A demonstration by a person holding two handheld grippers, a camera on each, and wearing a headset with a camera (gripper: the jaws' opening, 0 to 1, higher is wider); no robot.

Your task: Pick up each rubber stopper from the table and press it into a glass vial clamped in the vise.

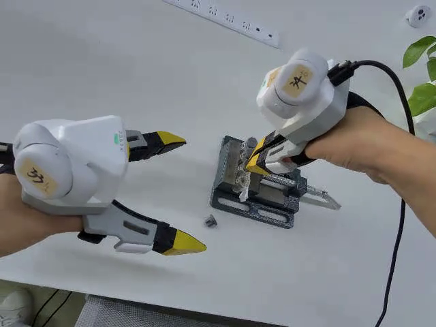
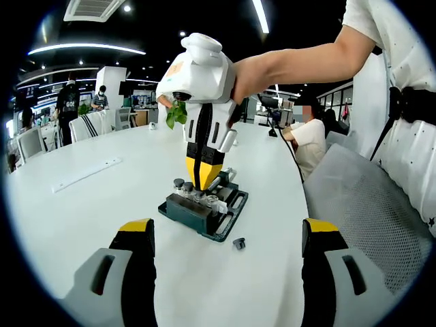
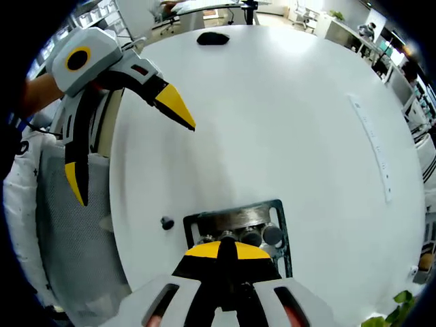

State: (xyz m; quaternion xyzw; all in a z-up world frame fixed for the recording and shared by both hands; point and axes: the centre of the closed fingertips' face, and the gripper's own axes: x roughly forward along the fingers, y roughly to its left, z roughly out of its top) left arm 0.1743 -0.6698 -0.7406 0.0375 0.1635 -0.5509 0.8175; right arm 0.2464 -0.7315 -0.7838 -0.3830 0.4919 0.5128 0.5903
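Right gripper (image 1: 253, 162): jaws clenched, tips on vials (image 1: 244, 178) in vise (image 1: 252, 208).
Left gripper (image 1: 182, 192): jaws released, hovering.
Stopper (image 1: 210, 221): loose on tabletop (image 1: 136, 82) beside vise.
I'd press straight down, centred, lest glass tilt.

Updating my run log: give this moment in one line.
left hand-held gripper: open | right hand-held gripper: shut, at clear glass vials in dark metal vise | small grey rubber stopper: loose beside vise
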